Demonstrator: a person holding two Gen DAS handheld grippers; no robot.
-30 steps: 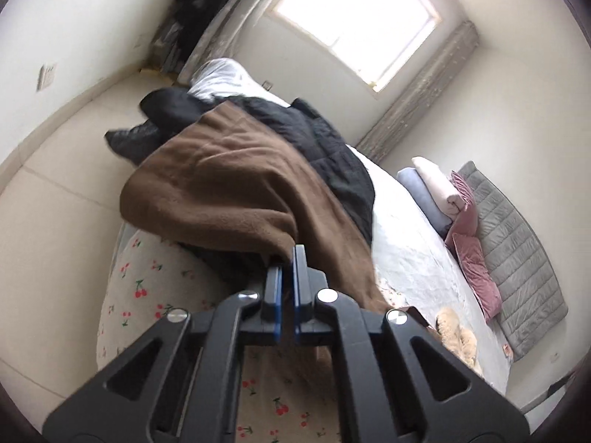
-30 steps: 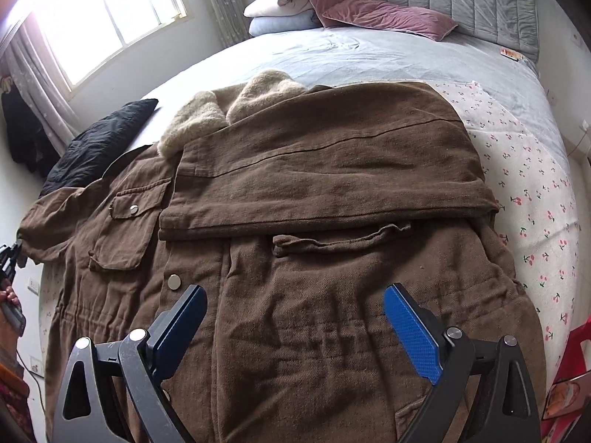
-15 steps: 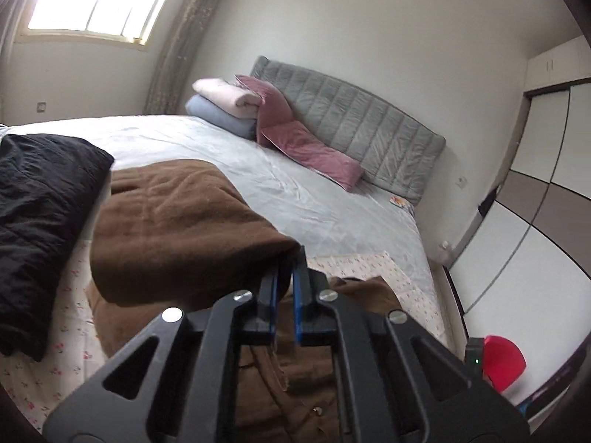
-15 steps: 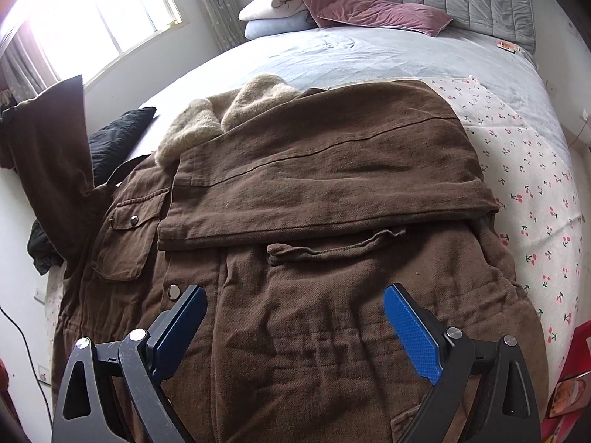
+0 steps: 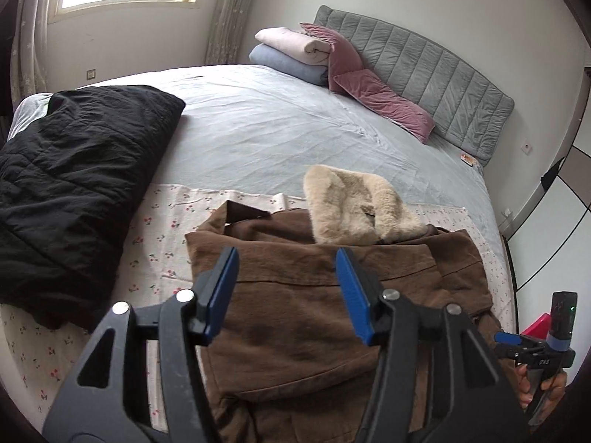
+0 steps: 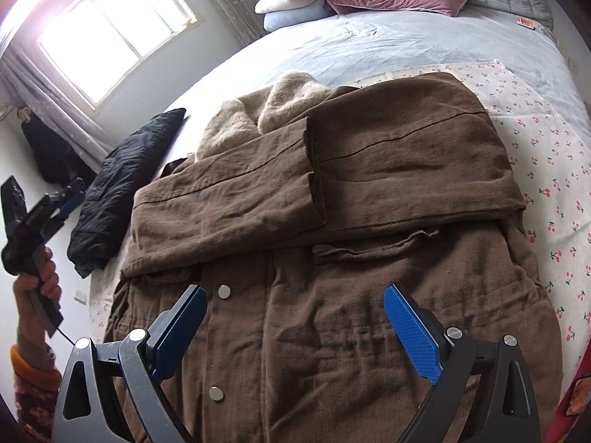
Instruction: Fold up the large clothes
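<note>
**Brown coat on bed, both sleeves folded across chest**

- Brown coat (image 6: 332, 258) lies front-up on a cherry-print sheet (image 6: 546, 155) spread over the bed (image 6: 369, 40). Fleece collar (image 6: 258, 118) points toward the grey headboard (image 5: 424, 62).
- Both sleeves lie folded across the chest; in the right wrist view the left-hand sleeve's cuff (image 6: 310, 170) overlaps the other sleeve near the middle. Snap buttons (image 6: 224, 291) run down the front below the sleeves.
- Left gripper (image 5: 286, 288): jaws opening, blue pads apart, nothing between them. It hangs over the upper part of the coat, off the cloth. In the right wrist view it sits at the left edge, gripped by a hand (image 6: 40, 277) with an orange cuff and patterned sleeve.
- Right gripper (image 6: 295, 328): jaws wide apart, empty, over the coat's lower front. In the left wrist view it shows at the lower right edge.
- Black quilted jacket (image 5: 66, 192) lies on the bed beside the coat, on the window (image 6: 110, 33) side, not touching it as far as I can tell.
- At the headboard: pink pillows (image 5: 380, 99), and a folded pale pink blanket stacked on a pale blue one (image 5: 291, 51).
</note>
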